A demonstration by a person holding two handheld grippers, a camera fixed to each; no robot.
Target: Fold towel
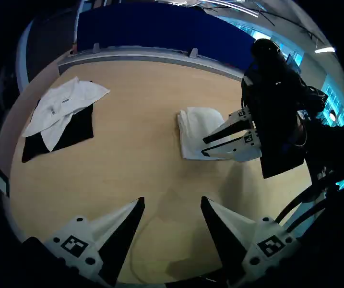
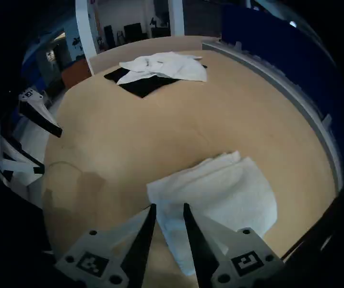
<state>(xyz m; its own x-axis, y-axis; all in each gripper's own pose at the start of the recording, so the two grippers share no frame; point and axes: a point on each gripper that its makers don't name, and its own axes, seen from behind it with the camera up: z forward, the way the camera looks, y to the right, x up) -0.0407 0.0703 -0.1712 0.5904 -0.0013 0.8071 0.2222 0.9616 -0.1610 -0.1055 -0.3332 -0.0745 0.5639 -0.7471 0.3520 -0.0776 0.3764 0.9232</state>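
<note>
**Left gripper view.** The right gripper (image 1: 203,148) covers the right edge of the folded towel (image 1: 195,126). That gripper's body and whatever holds it merge into one dark shape, with no detail to be made out. A white garment (image 1: 66,102) hides much of the black cloth (image 1: 78,129) lying under it.

**Right gripper view.** The right gripper's fingers (image 2: 140,235) overlap the towel's near corner; whether they touch the fabric cannot be told. The left gripper (image 2: 52,151) is cut off by the picture's left edge, so only its two fingers are seen. The near edge of the table (image 2: 124,129) is lost in shadow.
</note>
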